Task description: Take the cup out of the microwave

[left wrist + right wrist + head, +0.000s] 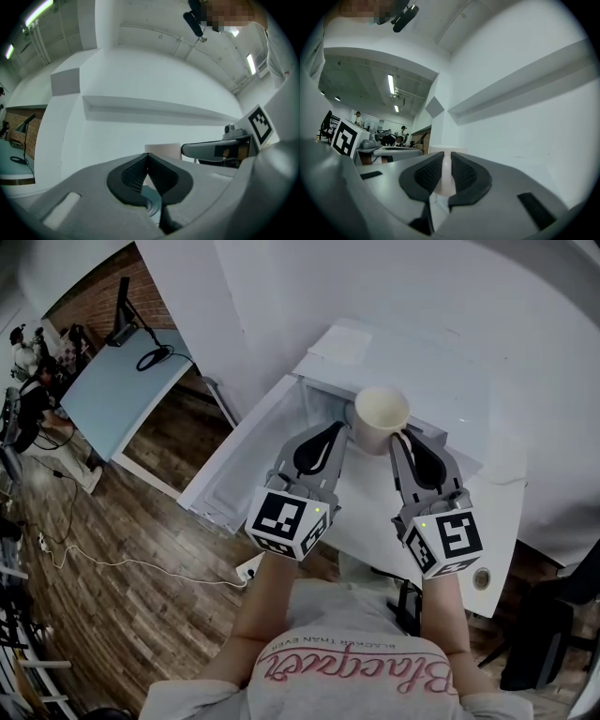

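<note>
Cream cup [380,416] upright, mouth up, nothing inside, pinched at its side btwn jaws of right gripper [403,439], just in front of white microwave [375,351]. Microwave's door [234,460] stands wide open to the left.

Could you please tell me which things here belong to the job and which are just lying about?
Job: cup, gripped by the right gripper; left gripper, shut and empty; white microwave, door open.
Lying about: blue table; cable on the floor; person at far left.

Bright, even light; strong fisheye distortion at edges.
</note>
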